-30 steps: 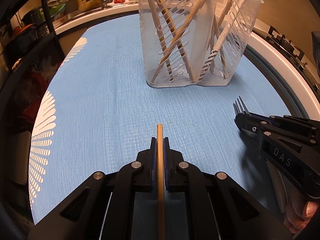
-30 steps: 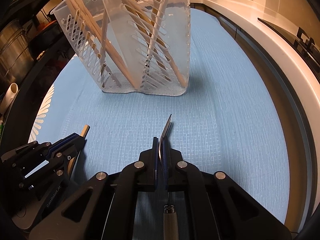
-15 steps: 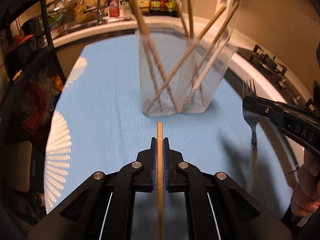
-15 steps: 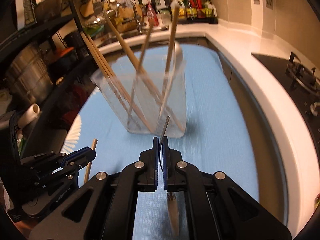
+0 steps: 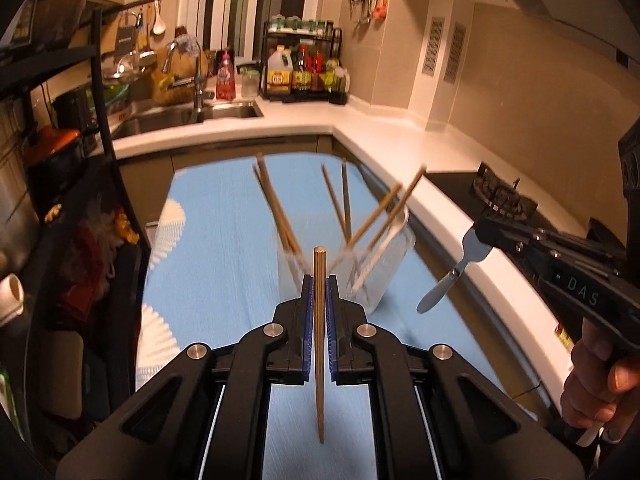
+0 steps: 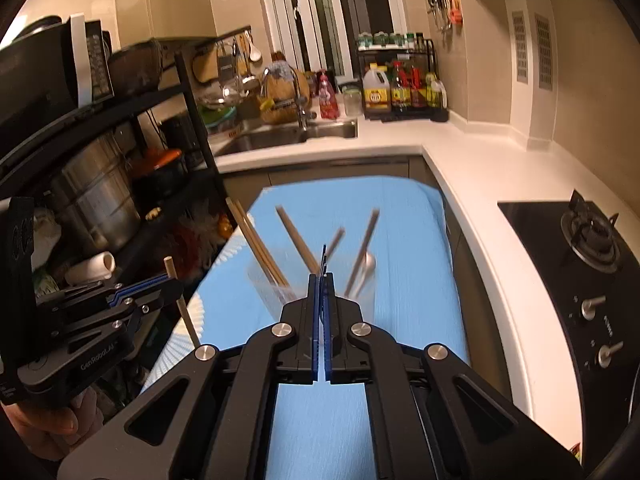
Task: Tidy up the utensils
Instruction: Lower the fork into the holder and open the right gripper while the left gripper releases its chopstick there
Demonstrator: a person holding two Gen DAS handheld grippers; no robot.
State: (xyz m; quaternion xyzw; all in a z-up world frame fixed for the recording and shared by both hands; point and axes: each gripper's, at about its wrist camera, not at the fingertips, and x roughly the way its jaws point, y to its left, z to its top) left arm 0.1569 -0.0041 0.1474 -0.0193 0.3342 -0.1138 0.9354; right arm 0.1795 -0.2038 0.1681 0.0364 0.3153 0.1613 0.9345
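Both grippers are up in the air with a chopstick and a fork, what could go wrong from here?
1. The fork is pinched near its head by the right gripper, handle hanging down; it may swing or slip.
2. Chopsticks already fan out of the clear holder; the held chopstick in the left gripper may snag them or tip it.

A tan wooden chopstick (image 5: 319,340) sits between blue-padded black fingers (image 5: 307,332). Ahead, a clear holder (image 5: 384,272) stands on a light blue cloth (image 5: 224,240) with white fan patterning along its edge. Right, a silver fork (image 5: 460,268).
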